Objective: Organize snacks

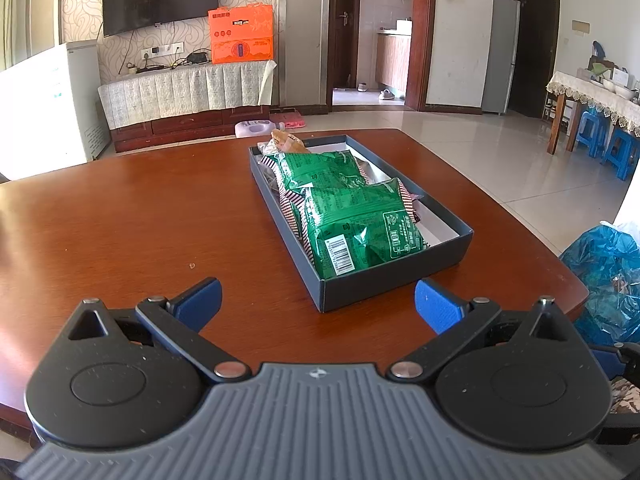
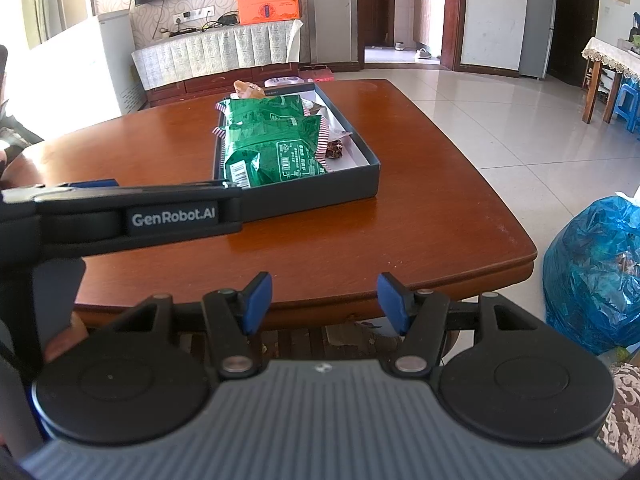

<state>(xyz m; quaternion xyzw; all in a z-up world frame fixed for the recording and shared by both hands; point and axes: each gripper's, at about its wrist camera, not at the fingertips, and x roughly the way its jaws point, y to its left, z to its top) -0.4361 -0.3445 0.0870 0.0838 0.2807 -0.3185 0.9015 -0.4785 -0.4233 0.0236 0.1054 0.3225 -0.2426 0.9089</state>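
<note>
A dark grey shallow box (image 1: 384,284) stands on the brown wooden table (image 1: 140,220). It holds two green snack bags (image 1: 360,224), striped packets and a brown snack at the far end. My left gripper (image 1: 318,306) is open and empty, just in front of the box's near wall. In the right wrist view the box (image 2: 320,192) sits mid-table with the green bags (image 2: 272,148) inside. My right gripper (image 2: 325,300) is open and empty, at the table's near edge. The left gripper's body (image 2: 120,220) crosses the left of that view.
A blue plastic bag (image 2: 596,272) stands on the floor right of the table. A TV cabinet with an orange box (image 1: 242,34) lies beyond the table. A dining table with blue stools (image 1: 600,136) is far right. A crumb (image 1: 192,266) lies on the table.
</note>
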